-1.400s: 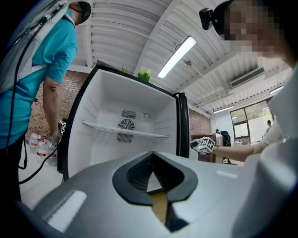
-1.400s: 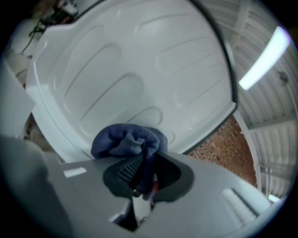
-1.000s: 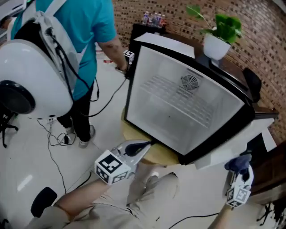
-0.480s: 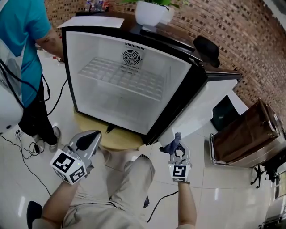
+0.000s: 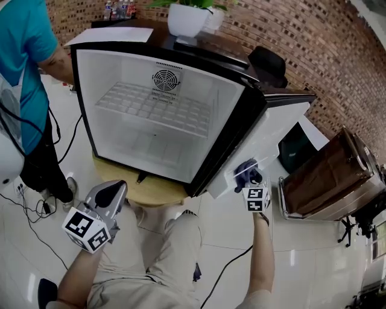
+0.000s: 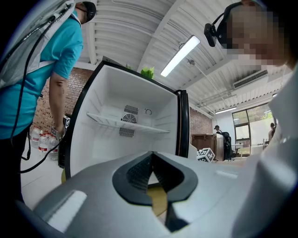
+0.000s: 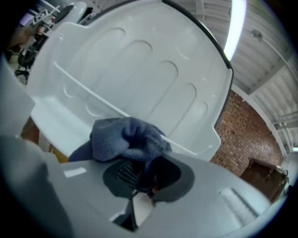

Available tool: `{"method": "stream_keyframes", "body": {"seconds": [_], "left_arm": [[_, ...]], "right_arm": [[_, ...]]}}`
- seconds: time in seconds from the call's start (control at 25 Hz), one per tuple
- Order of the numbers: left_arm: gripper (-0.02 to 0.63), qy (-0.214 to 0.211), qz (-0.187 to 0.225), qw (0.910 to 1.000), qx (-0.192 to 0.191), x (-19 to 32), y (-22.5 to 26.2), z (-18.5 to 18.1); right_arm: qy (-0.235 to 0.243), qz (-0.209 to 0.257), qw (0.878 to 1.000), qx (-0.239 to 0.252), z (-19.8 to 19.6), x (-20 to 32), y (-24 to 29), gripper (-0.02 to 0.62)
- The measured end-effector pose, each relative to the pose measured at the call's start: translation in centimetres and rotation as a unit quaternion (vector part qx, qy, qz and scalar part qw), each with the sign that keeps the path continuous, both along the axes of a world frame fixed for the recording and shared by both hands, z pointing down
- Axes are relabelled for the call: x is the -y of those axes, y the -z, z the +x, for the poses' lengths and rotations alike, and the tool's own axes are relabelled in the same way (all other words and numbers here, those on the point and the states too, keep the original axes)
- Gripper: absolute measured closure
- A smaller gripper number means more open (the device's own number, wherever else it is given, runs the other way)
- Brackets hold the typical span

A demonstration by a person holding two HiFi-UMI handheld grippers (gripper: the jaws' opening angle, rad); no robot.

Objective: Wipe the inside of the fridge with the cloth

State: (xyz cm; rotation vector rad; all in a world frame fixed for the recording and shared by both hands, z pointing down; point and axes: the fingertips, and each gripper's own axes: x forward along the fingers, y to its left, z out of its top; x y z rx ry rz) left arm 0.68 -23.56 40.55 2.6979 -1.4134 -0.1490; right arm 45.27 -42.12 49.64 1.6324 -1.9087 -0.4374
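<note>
The small fridge (image 5: 84,96) stands open on a round wooden stand, its inside white, with a wire shelf (image 5: 154,108) and a round fan grille at the back. Its door (image 5: 271,142) is swung out to the right and shows its white inner panel (image 7: 139,69). My right gripper (image 5: 246,176) is shut on a bunched blue cloth (image 7: 125,139), right at the lower part of that panel. Whether the cloth touches the panel I cannot tell. My left gripper (image 5: 114,190) is shut and empty, low in front of the fridge's opening, pointing at the fridge's inside (image 6: 121,135).
A person in a teal shirt (image 5: 24,54) stands at the fridge's left, with cables on the floor beside them. A potted plant (image 5: 187,15) and a black object (image 5: 268,63) sit on top of the fridge. A brown wooden cabinet (image 5: 329,181) stands at the right.
My right gripper has carried the cloth in from the lower right to the door's inner panel. The left gripper has stayed low in front of the fridge. The head view has swung round.
</note>
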Motion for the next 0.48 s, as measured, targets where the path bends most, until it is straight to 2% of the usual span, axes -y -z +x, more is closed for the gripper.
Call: {"method": "stream_keyframes", "body": {"seconds": [0.16,0.32,0.4,0.48], "left_arm": [[0.606,0.001,-0.002,1.0000,-0.001,0.0,-0.3,-0.2],[0.606,0.005,-0.004,1.0000,-0.002,0.0,-0.7,-0.8],[0.606,0.006,-0.005,1.0000,-0.002,0.3,-0.9,-1.2],[0.606,0.006,-0.007,1.0000,0.001,0.5,-1.2,-1.7]], "right_arm": [[-0.091,-0.015,0.995,-0.032,6.7,2.8,0.2,0.551],[-0.113,-0.012,0.993,-0.041,8.1,1.3,-0.2,0.551],[-0.124,-0.005,0.992,-0.024,8.6,-1.3,-0.7,0.551],[-0.134,0.002,0.991,0.024,9.4,-4.7,-1.4,0.551]]}}
